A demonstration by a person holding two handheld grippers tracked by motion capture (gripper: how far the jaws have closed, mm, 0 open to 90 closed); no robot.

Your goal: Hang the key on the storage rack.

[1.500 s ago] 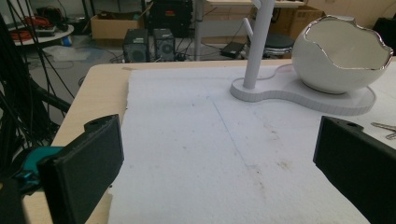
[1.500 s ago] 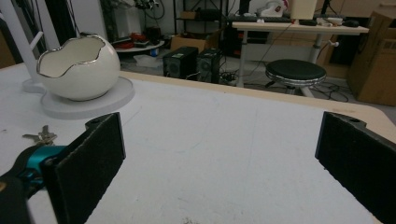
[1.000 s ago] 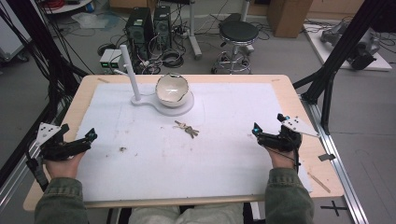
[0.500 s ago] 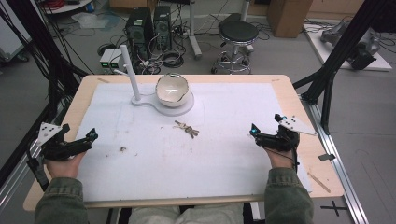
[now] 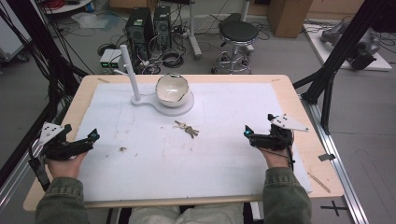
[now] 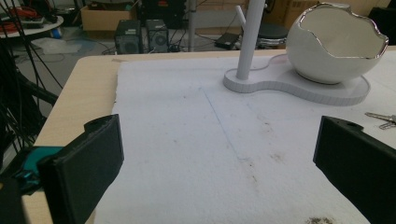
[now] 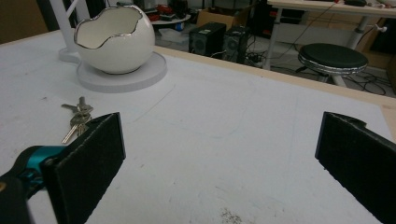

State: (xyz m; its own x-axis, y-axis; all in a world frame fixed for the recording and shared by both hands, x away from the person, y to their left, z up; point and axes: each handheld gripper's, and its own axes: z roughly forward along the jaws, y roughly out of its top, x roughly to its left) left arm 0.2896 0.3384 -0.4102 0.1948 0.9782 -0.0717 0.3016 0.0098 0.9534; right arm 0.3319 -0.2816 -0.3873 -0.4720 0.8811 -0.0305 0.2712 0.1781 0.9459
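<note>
Two grippers: both rest low at the near part of the white mat [image 5: 187,158], one on each side of the bunch of keys [image 5: 187,129].
Keys: lying flat on the mat, just in front of the white stand [image 5: 161,103], touched by nothing.
Left gripper [image 5: 91,137]: well to the left of the keys, jaws spread wide and empty, pointing toward the middle of the mat; in the left gripper view the keys [image 6: 383,119] peek in at the right edge.
Right gripper [image 5: 248,134]: well to the right of the keys, released, jaws far apart with nothing between them; in the right gripper view the keys [image 7: 77,119] lie just beyond its left jaw.
Bowl [image 5: 172,89]: white, egg-shaped with a jagged rim, sitting on the stand's round base behind the keys.
Post [image 5: 129,70]: upright on the stand, left of the bowl.
Dark specks [image 5: 123,149]: on the mat, left of the keys and nearer the person.
</note>
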